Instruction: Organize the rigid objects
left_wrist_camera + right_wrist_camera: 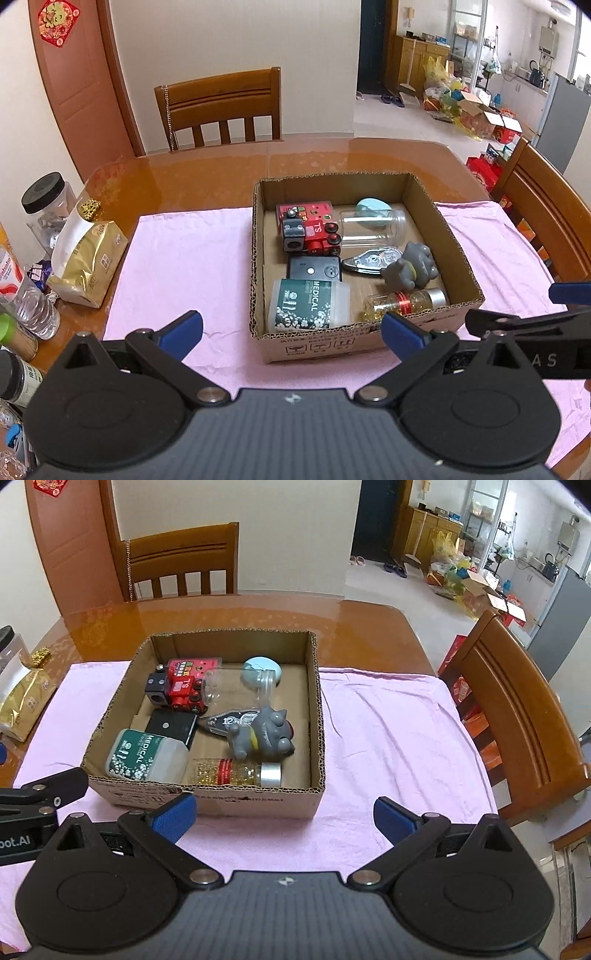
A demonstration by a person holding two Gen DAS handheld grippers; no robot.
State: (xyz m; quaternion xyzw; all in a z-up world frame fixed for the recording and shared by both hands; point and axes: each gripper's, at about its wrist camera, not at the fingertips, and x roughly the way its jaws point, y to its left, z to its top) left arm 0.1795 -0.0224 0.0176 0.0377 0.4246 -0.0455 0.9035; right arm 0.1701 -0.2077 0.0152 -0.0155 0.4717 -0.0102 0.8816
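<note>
Cardboard box (207, 805) sits just beyond both wide-spread, empty grippers (291, 328) (284, 814); gold-bead bottle (236, 771) lies crosswise inside, cap rightward.

In the left wrist view, bottles (22, 295) at nine o'clock are cut off by the frame edge, their labels unreadable. The print on the cardboard box (221, 805) front is too small to read. The teal disc (255, 672) at twelve o'clock is partly hidden behind the clear jar (236, 690).
</note>
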